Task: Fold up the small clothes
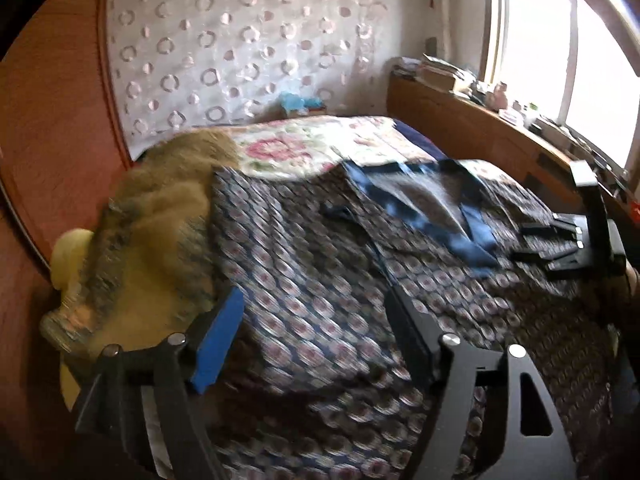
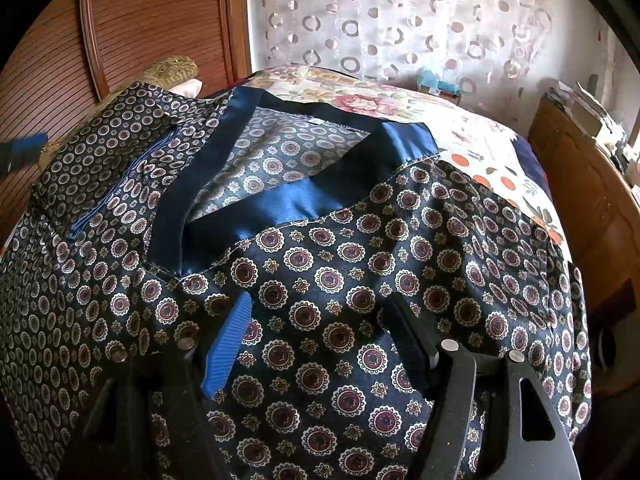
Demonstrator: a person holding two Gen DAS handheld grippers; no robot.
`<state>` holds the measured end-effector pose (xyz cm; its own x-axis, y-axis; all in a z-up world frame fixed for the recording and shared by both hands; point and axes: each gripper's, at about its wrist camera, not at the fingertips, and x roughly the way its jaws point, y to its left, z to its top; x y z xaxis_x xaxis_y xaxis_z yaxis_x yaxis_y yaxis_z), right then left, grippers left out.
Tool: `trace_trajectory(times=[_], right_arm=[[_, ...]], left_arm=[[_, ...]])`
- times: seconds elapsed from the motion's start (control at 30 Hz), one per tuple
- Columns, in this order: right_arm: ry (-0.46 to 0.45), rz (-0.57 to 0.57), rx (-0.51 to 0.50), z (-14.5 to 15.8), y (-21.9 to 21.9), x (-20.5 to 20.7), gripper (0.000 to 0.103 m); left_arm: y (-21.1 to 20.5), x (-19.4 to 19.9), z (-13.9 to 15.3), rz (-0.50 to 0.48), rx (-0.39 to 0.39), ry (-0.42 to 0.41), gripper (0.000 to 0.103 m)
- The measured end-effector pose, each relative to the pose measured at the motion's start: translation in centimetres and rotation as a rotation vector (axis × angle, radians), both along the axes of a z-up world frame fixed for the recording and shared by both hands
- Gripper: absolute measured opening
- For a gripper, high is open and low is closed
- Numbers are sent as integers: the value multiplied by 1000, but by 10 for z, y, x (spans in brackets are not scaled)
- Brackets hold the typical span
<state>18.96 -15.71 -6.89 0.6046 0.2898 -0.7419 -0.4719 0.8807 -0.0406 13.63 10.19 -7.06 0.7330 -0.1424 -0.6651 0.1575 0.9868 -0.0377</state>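
Note:
A dark navy garment with a medallion print and a shiny blue collar band lies spread flat on the bed. It also shows in the left wrist view, blurred, with its blue collar towards the right. My left gripper is open and empty above the garment's left part. My right gripper is open and empty just above the garment's front panel, below the collar. The right gripper also shows in the left wrist view at the garment's right edge.
A floral bedspread covers the far part of the bed. A tan furry cushion lies at the left, against a wooden wardrobe. A wooden headboard shelf with clutter runs along the right under a window. A patterned curtain hangs behind.

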Motion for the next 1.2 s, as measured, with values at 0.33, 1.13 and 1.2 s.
trace_trajectory(times=[0.33, 1.13, 1.2], right_arm=[[-16, -33, -6, 2, -3, -5, 71], [-69, -396, 80, 16, -195, -104, 71], [-67, -409, 92, 15, -201, -110, 71]], left_arm=[[-28, -30, -14, -1, -24, 3, 75], [-85, -73, -1, -88, -46, -54, 76], [-88, -75, -2, -95, -50, -53, 76]])
